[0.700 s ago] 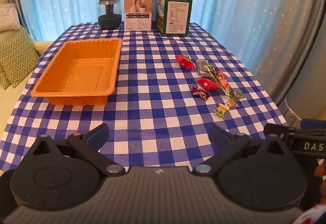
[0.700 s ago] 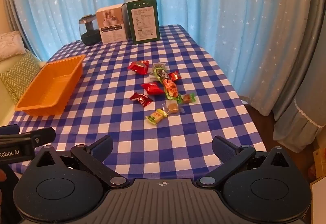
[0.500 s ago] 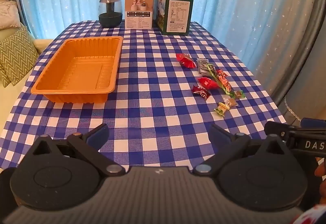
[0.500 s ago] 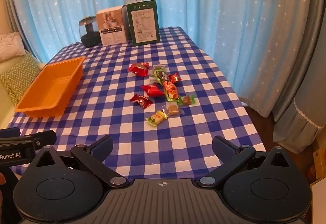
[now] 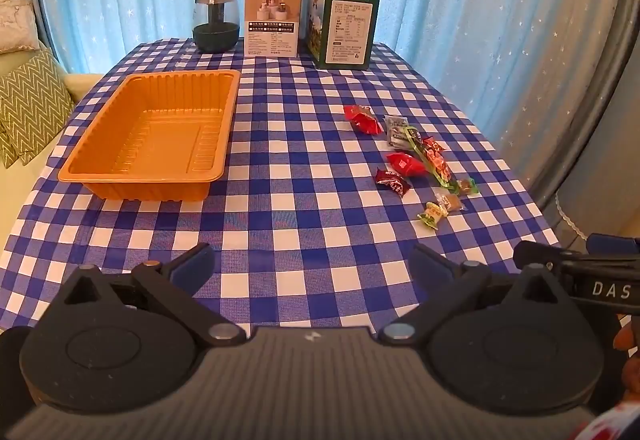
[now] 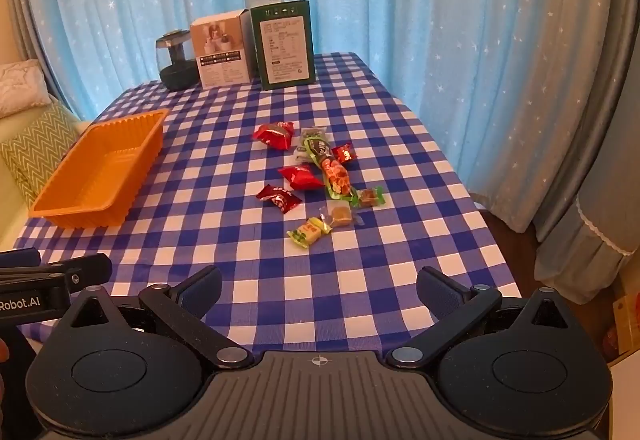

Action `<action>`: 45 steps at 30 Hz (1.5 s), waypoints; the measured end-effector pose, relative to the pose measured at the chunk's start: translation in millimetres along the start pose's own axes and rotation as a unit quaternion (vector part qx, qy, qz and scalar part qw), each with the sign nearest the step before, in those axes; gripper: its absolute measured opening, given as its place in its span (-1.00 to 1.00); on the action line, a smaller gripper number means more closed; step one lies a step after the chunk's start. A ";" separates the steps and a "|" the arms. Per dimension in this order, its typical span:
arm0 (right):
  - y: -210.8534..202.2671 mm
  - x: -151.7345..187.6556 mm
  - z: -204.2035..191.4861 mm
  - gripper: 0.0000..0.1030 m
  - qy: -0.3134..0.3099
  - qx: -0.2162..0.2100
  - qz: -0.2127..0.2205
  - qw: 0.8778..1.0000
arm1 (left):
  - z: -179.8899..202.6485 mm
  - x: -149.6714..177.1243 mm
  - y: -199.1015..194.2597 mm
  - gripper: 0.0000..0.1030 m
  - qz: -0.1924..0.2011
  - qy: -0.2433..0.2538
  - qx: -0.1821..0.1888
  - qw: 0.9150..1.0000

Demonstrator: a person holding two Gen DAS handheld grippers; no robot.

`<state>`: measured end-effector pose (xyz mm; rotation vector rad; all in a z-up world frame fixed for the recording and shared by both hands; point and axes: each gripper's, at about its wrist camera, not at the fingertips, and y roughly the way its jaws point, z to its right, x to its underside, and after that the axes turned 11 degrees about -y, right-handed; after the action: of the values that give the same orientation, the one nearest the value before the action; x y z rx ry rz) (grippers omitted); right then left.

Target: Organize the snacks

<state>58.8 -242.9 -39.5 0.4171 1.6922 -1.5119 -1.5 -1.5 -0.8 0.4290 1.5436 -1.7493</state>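
Sitting at the left of the right wrist picture, the orange tray (image 6: 100,168) is empty and waits on the checked tablecloth (image 6: 248,264). Going right, the snacks (image 6: 316,176) lie in a loose bunch in the middle of that picture, well apart from the tray. The bunch runs in a line from the upper middle down toward the near edge of the table, with a long green packet (image 6: 330,170) along it. The nearest sweet is a little yellow-green candy (image 6: 309,231). It lies straight ahead of the right gripper (image 6: 318,290), whose jaws are wide apart and hold nothing. In the left wrist picture the snacks sit off to the right, and the left gripper (image 5: 312,264) is also wide apart and holds nothing. So I think the right one is nearer and should reach forward first.
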 end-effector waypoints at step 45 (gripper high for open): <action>0.5 -1.7 3.9 0.99 0.000 0.000 -0.001 1.000 | 1.8 -2.4 -4.7 0.99 0.005 -0.007 0.007 1.000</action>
<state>61.6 -246.0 -38.4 0.4169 1.6928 -1.5134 -2.9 -2.6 4.5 0.4297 1.5182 -1.7537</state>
